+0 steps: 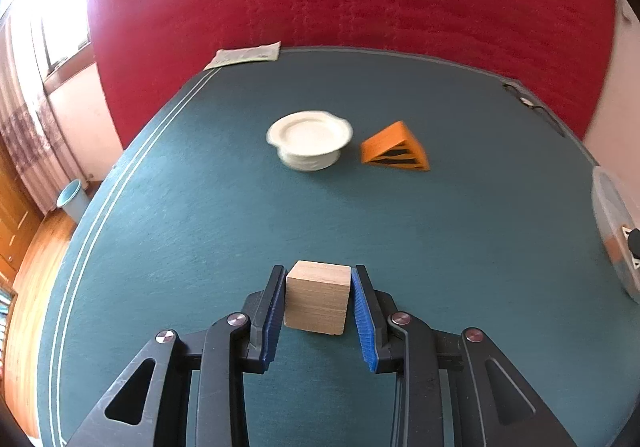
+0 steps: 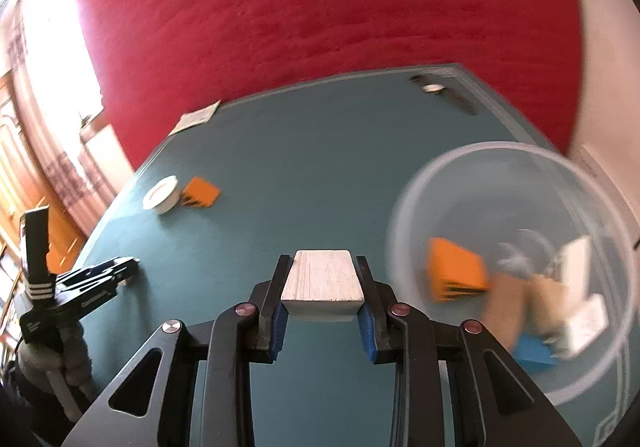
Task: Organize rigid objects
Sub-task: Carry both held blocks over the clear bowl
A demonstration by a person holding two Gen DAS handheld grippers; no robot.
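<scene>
Left wrist view: the left gripper (image 1: 319,289) is clamped on a wooden cube (image 1: 317,299), blue pads pressing both its sides, and the cube is above the teal table (image 1: 200,227), close to the camera. Further on the table stands a white bowl (image 1: 309,145) w/ a wide rim, upright, and just beside it on the right lies an orange wedge (image 1: 396,149) w/ black stripes on its near face; the two are near but apart. At the far left edge of the table lies a paper sheet (image 1: 244,55). At the right edge of this view only a part of a clear round container (image 1: 614,231) shows.

Right wrist view: the right gripper (image 2: 322,283) is closed on a white-grey flat block (image 2: 322,279), held between the two fingers, approx. level, above the table. To the right, very near, is the clear container (image 2: 416,207), blurred; inside lie several pieces, incl. an orange wedge-like piece (image 2: 456,267), a blue piece (image 2: 534,353), tan pieces and white ones; exact shapes I cannot tell. At left the left gripper (image 2: 128,267) shows from the side, w/ a gloved hand (image 2: 52,359) on its handle. Behind the table is a red cloth (image 2: 320,15).
</scene>
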